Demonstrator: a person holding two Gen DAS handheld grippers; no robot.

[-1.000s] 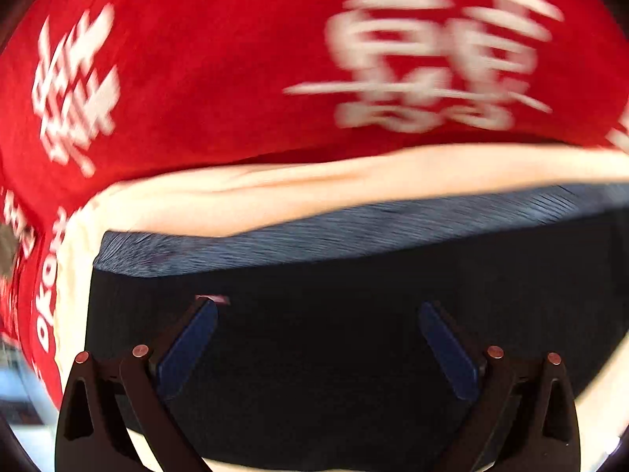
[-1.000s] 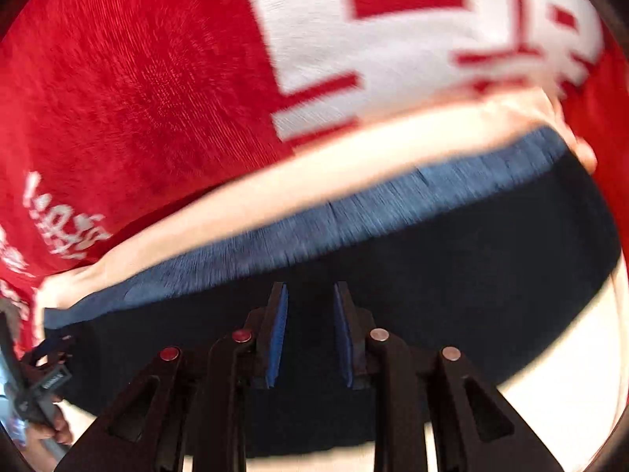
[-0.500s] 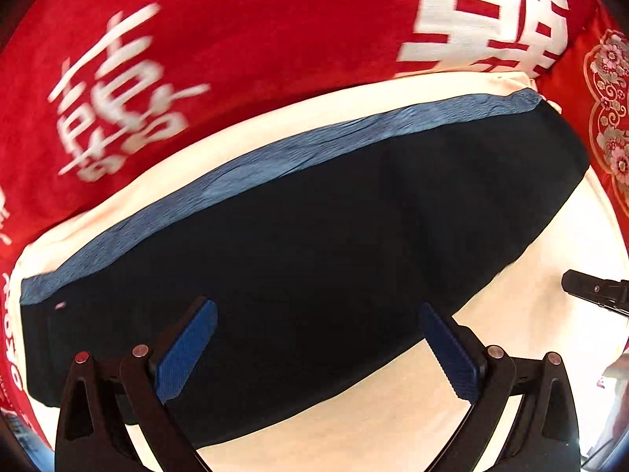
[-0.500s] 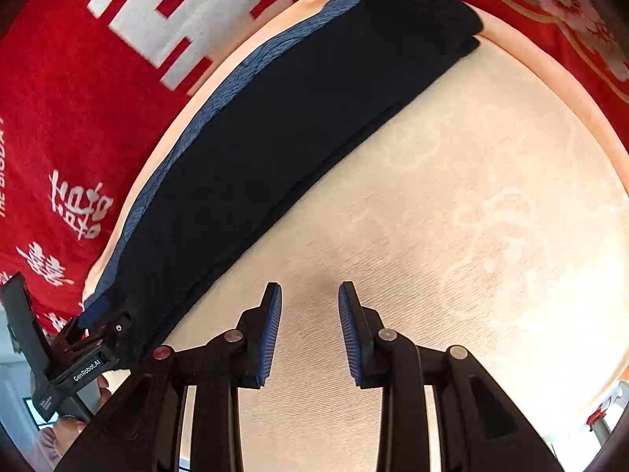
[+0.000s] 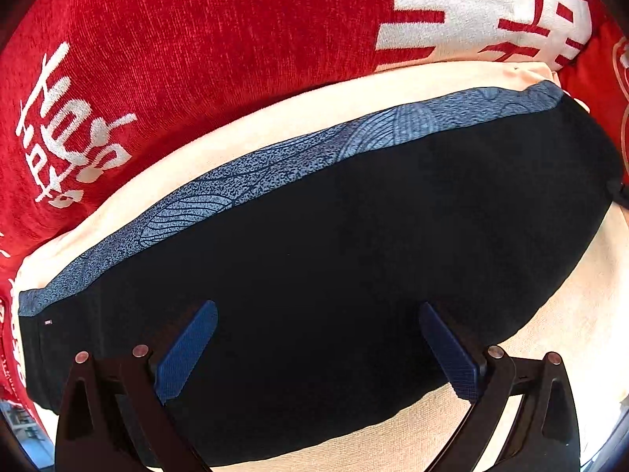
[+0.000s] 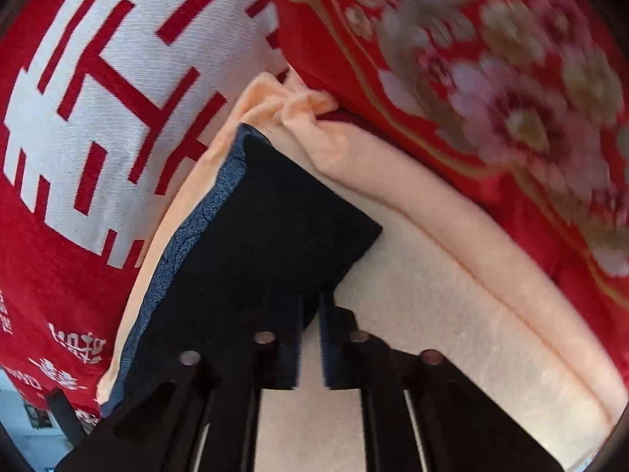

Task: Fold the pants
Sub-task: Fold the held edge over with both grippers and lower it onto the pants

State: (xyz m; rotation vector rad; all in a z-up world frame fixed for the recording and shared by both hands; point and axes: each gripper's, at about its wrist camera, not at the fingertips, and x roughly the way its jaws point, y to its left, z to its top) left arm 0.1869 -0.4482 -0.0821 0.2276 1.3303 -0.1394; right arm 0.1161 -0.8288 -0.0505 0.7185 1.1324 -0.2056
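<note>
Red blankets [image 5: 196, 59] ring the cream cover [image 6: 452, 314] where the dark pants [image 5: 354, 255] lie folded lengthwise, and we hold our left gripper [image 5: 314, 350] spread wide above them, gripping nothing, while our right gripper [image 6: 310, 338], jaws just closing, pinches the pants' near corner.

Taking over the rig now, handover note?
Left gripper: open, above the pants, holding nothing.
Right gripper: jaws just closed at the pants' near end corner; it seems to pinch the fabric, but blur hides the contact.
Pants: flat in a long narrow strip on the cream cover, beside the red blanket.
Done: pants laid out straight.
Left: likely the crosswise folds.
</note>
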